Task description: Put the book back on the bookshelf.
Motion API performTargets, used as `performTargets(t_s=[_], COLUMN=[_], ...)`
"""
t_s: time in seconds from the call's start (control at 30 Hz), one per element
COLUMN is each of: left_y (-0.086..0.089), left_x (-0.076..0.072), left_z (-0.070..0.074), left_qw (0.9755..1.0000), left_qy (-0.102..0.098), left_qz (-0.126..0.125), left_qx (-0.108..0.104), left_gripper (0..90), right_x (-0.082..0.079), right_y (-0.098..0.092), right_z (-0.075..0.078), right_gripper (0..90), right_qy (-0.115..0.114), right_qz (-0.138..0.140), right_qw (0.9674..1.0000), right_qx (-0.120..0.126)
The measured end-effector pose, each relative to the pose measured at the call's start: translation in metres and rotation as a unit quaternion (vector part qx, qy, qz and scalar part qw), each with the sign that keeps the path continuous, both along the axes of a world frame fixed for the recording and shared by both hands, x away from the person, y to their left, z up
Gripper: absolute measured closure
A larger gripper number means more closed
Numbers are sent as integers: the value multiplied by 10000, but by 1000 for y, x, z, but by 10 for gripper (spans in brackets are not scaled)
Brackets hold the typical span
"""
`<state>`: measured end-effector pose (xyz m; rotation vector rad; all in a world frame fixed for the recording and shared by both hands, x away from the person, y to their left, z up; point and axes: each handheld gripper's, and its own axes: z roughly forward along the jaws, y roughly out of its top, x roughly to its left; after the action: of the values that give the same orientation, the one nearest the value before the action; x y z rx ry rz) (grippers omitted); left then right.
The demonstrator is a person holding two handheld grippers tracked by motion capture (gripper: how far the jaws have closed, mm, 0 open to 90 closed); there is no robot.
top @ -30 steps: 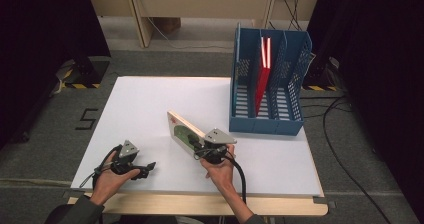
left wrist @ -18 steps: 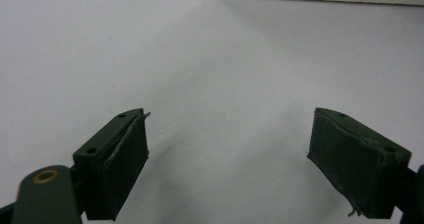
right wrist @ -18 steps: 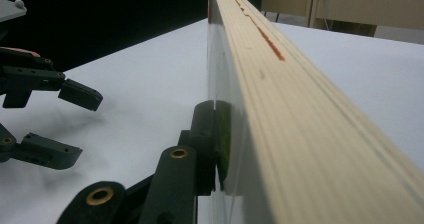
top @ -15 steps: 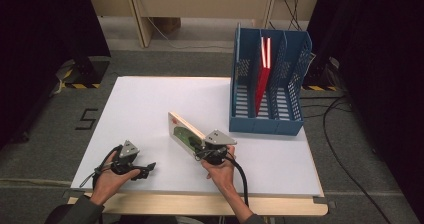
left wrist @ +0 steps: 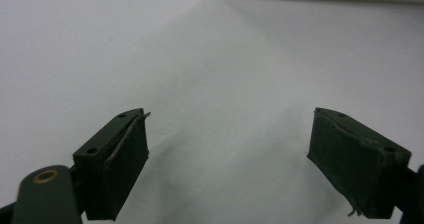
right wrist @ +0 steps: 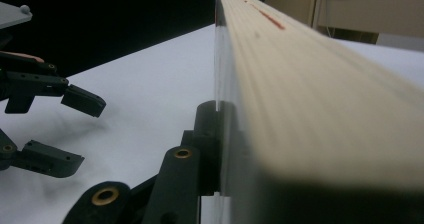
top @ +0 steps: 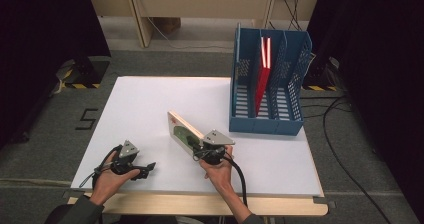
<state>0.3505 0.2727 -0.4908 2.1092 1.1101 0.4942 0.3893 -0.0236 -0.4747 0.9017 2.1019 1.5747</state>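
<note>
Your right gripper [top: 199, 148] is clamped on a book [top: 181, 131], which stands tilted on its edge near the middle of the table's [top: 150, 99] front half. From above you see its cover with a green patch; the right gripper view adds the pale page block [right wrist: 320, 94] running away from the lens and one black pad [right wrist: 212, 144] pressed flat on the cover. Its jaws have just been closing on the book. Your left gripper [top: 146, 170] rests near the table's front left corner with jaws wide and nothing between them. The left gripper view shows white tabletop between the pads [left wrist: 125, 169]. A blue file rack [top: 267, 119] at the right edge holds a red folder [top: 262, 79].
</note>
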Motion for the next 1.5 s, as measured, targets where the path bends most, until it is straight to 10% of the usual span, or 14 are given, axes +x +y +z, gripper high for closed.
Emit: performTargets(t_s=[1.07,1.5], left_y=[1,1], left_x=[3,5], left_z=[-2,-4], left_qw=[10000,9999], left_qy=[41,69], left_qz=[32,73], left_qx=[11,76], left_gripper=[152,153], right_x=[-26,-45], right_y=[-68,-131], right_z=[62,89], right_gripper=[759,759], right_qy=[-374,-546], right_qz=[-321,-832], right_qw=[9984,9937], right_qx=[288,523])
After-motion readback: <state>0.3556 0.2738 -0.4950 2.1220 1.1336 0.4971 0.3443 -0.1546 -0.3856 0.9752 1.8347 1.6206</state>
